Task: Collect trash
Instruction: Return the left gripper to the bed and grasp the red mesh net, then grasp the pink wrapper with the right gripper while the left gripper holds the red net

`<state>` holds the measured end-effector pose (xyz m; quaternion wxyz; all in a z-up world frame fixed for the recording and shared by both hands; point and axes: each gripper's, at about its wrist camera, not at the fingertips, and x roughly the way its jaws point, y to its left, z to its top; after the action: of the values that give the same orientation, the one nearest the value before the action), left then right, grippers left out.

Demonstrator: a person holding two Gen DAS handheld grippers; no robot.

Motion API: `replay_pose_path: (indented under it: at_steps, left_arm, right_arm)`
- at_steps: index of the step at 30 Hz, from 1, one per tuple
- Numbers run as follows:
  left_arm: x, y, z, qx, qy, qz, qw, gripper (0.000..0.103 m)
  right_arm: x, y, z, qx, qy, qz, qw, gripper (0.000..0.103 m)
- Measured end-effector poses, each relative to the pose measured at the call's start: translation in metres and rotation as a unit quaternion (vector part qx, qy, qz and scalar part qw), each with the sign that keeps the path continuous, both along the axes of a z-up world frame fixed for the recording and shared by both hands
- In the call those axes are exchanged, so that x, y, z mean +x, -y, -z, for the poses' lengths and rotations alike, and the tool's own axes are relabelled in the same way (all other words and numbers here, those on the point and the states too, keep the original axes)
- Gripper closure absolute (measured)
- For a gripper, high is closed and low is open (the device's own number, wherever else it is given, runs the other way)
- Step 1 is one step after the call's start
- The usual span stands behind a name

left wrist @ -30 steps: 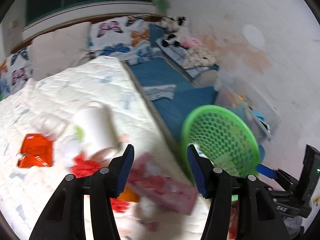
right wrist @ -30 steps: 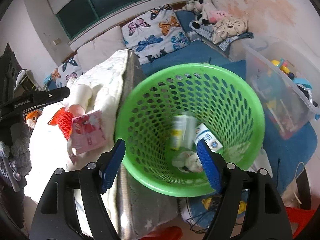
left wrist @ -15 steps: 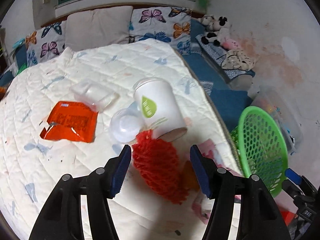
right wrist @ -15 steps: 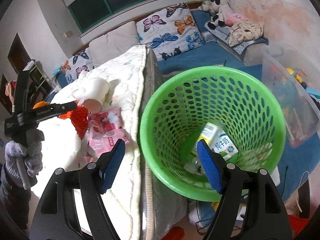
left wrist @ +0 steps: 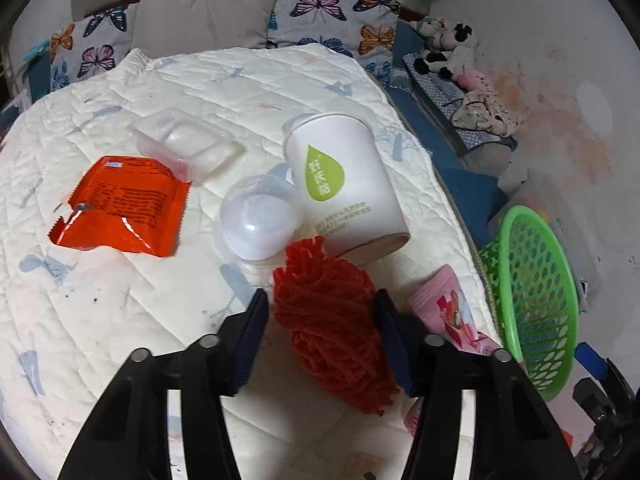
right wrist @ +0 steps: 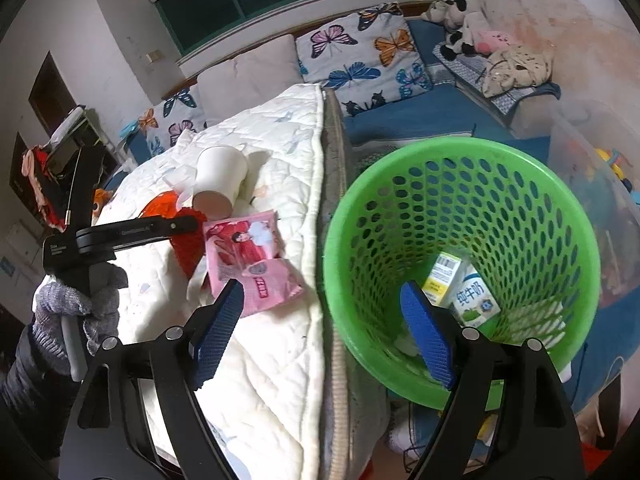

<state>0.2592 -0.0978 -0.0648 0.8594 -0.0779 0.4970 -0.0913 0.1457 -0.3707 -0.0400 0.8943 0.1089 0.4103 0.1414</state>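
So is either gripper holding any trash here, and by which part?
Neither. The left gripper straddles the red mesh ball, jaws just closing, pads not yet pressing. The right gripper, jaws just opening, is empty beside the green basket.

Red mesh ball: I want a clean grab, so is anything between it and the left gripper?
Nothing visible. The red mesh ball already sits between the left gripper's closing jaws; the cup lies just beyond it, the pink wrapper beside.
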Motion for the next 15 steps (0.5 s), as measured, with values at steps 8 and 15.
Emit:
replay_pose_path:
  at_steps: [8, 15]
  left_arm:
    - [-0.001, 0.000, 0.000, -0.007, 0.007, 0.014, 0.9999, 0.069]
    - [-0.011, -0.010, -0.012, -0.014, 0.021, 0.017, 0.9995, 0.070]
  right_arm:
    - [0.013, -0.026, 0.000, 0.015, -0.008, -0.040, 0.999, 0.016]
    - [0.036, -0.061, 0.007, 0.012, -0.024, -0.085, 0.996, 0.015]
